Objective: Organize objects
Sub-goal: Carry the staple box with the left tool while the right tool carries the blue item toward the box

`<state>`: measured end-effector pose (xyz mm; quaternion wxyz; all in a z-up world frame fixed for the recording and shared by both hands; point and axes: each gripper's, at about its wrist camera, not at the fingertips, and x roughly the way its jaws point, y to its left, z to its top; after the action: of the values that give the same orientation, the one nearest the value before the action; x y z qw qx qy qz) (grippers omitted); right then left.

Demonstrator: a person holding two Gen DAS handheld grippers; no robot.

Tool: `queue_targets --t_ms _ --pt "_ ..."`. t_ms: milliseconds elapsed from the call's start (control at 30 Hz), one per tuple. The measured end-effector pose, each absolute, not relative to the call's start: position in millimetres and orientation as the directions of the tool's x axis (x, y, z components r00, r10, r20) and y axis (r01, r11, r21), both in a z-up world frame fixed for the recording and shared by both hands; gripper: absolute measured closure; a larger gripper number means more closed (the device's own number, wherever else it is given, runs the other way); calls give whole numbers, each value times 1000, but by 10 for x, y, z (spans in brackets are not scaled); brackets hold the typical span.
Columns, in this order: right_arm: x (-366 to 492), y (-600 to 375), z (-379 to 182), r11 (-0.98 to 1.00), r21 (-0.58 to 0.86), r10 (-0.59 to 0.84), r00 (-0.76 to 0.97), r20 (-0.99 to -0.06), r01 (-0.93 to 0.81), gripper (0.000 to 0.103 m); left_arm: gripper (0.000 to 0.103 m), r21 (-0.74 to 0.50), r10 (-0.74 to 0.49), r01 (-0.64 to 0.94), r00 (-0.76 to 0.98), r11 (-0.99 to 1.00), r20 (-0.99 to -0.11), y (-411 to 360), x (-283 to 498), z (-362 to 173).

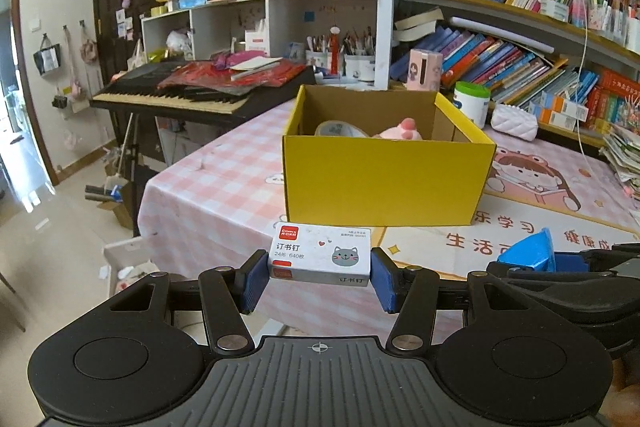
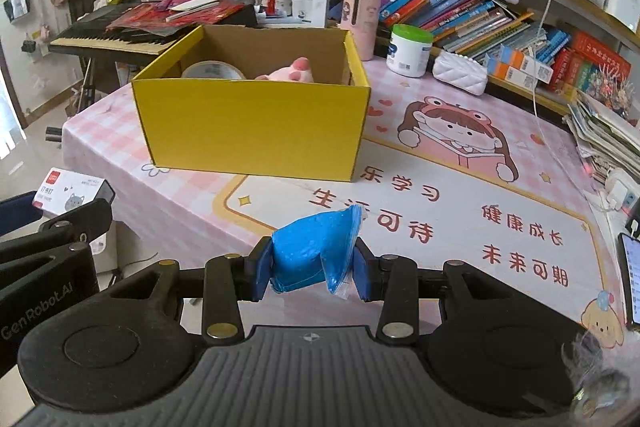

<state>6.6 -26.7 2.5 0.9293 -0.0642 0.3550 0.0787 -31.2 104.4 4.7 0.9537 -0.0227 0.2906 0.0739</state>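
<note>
Two grippers, each clamped on one thing: left gripper on one white staple box, right gripper on one blue bag, both held above pink table mat. Ahead, one open yellow box, containing one tape roll and one pink plush toy.

yellow box, blue bag, pink-check tablecloth

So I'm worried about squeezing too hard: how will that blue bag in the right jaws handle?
The blue bag bulges between the pads, so it is probably soft and squashy. Its loose plastic edge hangs down, likely floppy and perhaps slippery.
</note>
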Motion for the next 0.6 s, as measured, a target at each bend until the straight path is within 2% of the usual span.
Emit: queue_targets --t_ms 333,600 --pt "179 -165 43 972 -89 105 745 -659 -216 65 50 -3 151 -183 824 983 -545 1132 -208 49" --pt "537 -159 250 977 -66 133 816 -563 -205 65 50 24 179 -189 871 982 -458 1145 99 232"
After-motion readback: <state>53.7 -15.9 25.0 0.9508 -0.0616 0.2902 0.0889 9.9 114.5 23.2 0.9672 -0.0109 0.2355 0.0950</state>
